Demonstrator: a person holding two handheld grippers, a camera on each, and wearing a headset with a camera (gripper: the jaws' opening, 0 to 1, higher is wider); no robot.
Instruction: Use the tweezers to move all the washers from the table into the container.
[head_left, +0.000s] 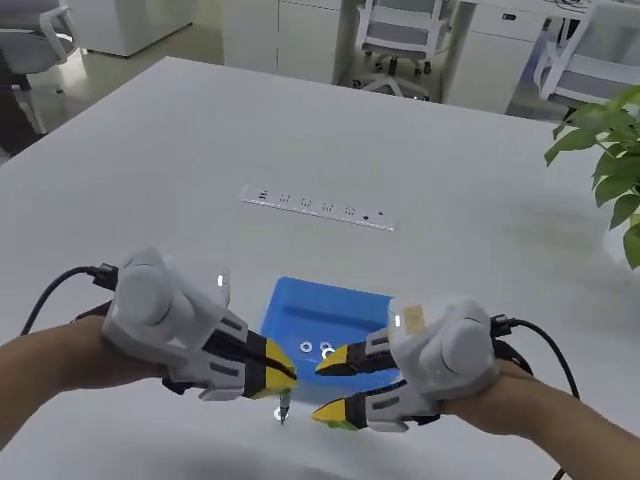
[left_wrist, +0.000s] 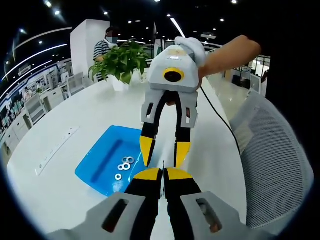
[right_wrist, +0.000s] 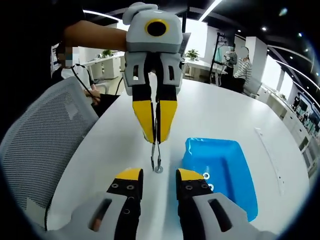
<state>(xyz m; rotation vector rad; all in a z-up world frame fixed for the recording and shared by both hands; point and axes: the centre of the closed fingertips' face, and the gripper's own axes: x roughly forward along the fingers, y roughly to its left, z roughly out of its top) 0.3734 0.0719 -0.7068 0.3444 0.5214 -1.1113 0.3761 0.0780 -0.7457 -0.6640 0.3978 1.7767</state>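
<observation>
A blue tray (head_left: 340, 305) lies on the white table (head_left: 200, 150) with a few washers (head_left: 316, 349) in it. My left gripper (head_left: 283, 375) is shut on thin tweezers (head_left: 283, 405) that point down at the table just in front of the tray. In the right gripper view the tweezers (right_wrist: 155, 152) have their tips at a single washer (right_wrist: 158, 169) beside the tray (right_wrist: 225, 155); whether it is pinched or lying flat I cannot tell. My right gripper (head_left: 328, 388) faces the left one, open, its jaws either side of the tweezer tips.
A white power strip (head_left: 318, 208) lies further back on the table. A green plant (head_left: 610, 150) stands at the right edge. A mesh office chair (left_wrist: 275, 160) is close to the table's near edge, and more chairs (head_left: 400, 40) stand beyond the far side.
</observation>
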